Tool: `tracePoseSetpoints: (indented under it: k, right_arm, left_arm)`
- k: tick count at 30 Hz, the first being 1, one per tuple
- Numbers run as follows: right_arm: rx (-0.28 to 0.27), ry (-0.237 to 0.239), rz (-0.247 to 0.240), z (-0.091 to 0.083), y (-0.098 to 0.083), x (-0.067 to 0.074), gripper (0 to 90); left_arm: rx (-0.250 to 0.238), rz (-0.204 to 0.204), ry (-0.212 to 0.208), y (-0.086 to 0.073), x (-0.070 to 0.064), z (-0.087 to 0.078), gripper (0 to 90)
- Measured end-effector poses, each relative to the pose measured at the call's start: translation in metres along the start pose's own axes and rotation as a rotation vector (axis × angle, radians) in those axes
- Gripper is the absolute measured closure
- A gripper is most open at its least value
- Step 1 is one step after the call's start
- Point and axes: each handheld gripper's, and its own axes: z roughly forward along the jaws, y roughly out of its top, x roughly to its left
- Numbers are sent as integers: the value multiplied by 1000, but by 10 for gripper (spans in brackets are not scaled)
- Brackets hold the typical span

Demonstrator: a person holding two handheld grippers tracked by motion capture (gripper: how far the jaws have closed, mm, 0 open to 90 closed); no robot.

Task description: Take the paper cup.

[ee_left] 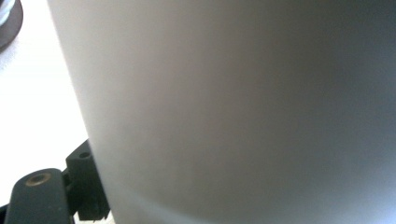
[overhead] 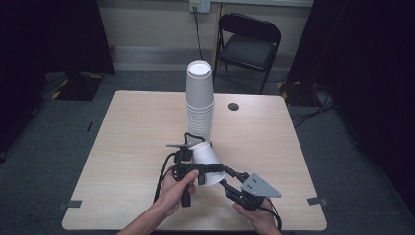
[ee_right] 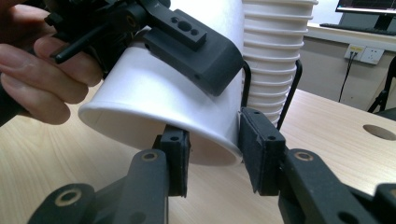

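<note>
A tall stack of upturned white cups (overhead: 199, 100) stands at the middle of the wooden table (overhead: 132, 132). In front of it a single white cup (overhead: 209, 159) hangs tilted off the table, mouth toward the person. My left gripper (overhead: 203, 172) is shut on its wall; one black finger (ee_left: 86, 184) shows beside the cup (ee_left: 233, 112), and the other lies across the cup's top. My right gripper (ee_right: 215, 149) straddles the cup's rim (ee_right: 140, 126), one pad under the mouth and one outside. A gap remains, so the pads do not press. The stack (ee_right: 275, 60) rises just behind.
A black folding chair (overhead: 249, 44) stands beyond the table's far edge. A round cable hole (overhead: 233, 106) lies right of the stack. Dark curtains hang on both sides. Tape marks sit at the near corners (overhead: 73, 203).
</note>
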Motion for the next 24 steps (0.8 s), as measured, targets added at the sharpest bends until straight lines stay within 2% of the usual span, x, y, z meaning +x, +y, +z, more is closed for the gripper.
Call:
tracePoseSetpoints:
  k: [2, 4, 6, 8, 11, 14, 17, 24]
  right_arm:
    - [1, 0, 7, 1, 0, 0, 641]
    - [-5, 2, 16, 1, -1, -1, 639]
    - [-7, 3, 24, 1, -1, -2, 639]
    - [-14, 3, 31, 1, -1, -2, 639]
    - [-21, -2, 27, 2, -1, -3, 643]
    - [-31, -5, 29, 2, -1, -4, 646]
    - [-25, -6, 41, 3, -2, -4, 646]
    - [-24, -21, 58, 5, -4, -6, 709]
  left_arm:
    - [9, -4, -7, -1, 0, 1, 128]
    - [14, -37, -25, -3, -1, 3, 128]
    - [23, -50, -39, -5, -2, 5, 128]
    - [32, -53, -45, -7, -4, 8, 128]
    - [40, -34, -52, -7, -7, 9, 128]
    - [34, -47, -56, -8, -9, 9, 128]
    - [42, -38, -53, -10, -9, 11, 128]
    - [35, -74, -79, -13, -10, 13, 127]
